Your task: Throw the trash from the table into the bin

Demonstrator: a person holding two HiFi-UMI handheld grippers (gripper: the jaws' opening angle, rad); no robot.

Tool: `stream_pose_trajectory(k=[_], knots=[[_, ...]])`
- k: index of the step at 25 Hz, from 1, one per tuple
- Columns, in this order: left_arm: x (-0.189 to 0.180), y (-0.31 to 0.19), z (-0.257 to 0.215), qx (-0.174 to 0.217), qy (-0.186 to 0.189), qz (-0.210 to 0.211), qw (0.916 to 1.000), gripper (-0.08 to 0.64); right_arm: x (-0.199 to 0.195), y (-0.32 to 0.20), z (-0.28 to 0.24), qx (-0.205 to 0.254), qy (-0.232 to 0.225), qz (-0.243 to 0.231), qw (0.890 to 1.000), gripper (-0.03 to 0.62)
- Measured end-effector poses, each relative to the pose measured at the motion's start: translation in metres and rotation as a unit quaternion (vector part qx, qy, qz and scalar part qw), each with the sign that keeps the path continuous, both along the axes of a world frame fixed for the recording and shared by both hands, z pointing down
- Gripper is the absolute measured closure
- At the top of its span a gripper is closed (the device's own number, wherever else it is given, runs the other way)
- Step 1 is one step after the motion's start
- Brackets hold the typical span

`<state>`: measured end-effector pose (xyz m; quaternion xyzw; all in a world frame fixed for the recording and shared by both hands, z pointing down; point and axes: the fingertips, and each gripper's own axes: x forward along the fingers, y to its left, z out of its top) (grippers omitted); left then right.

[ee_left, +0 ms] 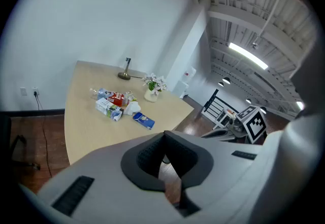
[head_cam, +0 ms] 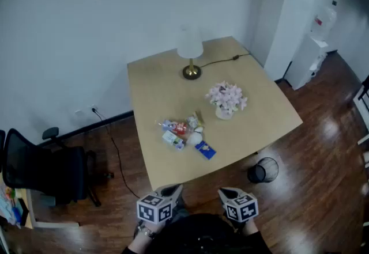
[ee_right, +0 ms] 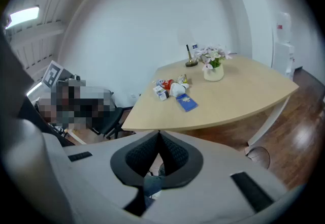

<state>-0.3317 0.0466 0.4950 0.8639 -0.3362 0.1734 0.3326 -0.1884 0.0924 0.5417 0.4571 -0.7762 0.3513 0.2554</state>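
The trash (head_cam: 185, 135) lies in a small heap on the table (head_cam: 155, 91), toward its near edge and a little left of its middle. In the heap I can pick out a blue packet (head_cam: 205, 150) nearest me, a white crumpled wad (head_cam: 195, 138) touching it, a small carton (head_cam: 172, 139) on the left side and a red-labelled wrapper (head_cam: 179, 127) behind that. The rest of the heap is too small for me to name.

The bin (head_cam: 263, 170), dark and round, stands on the floor (head_cam: 311, 189) just off the table's near right corner, apart from the heap.

Both tongs hang short of the table's near edge, over the floor, and touch nothing. My left gripper (head_cam: 172, 190) is clenched: its own view shows the dark pads meeting at the tips with nothing between them. My right gripper (head_cam: 226, 192) is clenched too, pads together and empty, pointing down toward the table's near edge.

Also on the table, a flower pot (head_cam: 226, 100) with pale blossoms sits right of the heap, near it but not touching. A lamp (head_cam: 190, 54) stands by the table's far edge, and its cable (head_cam: 222, 61) runs toward the far right corner. An office chair (head_cam: 46, 169) stands on the floor well left of the table, and a water dispenser (head_cam: 314, 45) stands beyond the table's far right corner.
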Motion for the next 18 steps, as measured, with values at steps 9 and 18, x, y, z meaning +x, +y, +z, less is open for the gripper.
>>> stream_pose_trajectory(k=[9, 18], knots=[[-0.041, -0.056, 0.02, -0.017, 0.001, 0.041, 0.999, 0.56, -0.054, -0.08, 0.002, 0.024, 0.027, 0.002, 0.999, 0.588], [-0.036, -0.078, 0.03, -0.024, -0.012, 0.068, 0.9973, 0.56, -0.044, -0.136, 0.035, 0.025, 0.096, -0.013, 0.995, 0.326]])
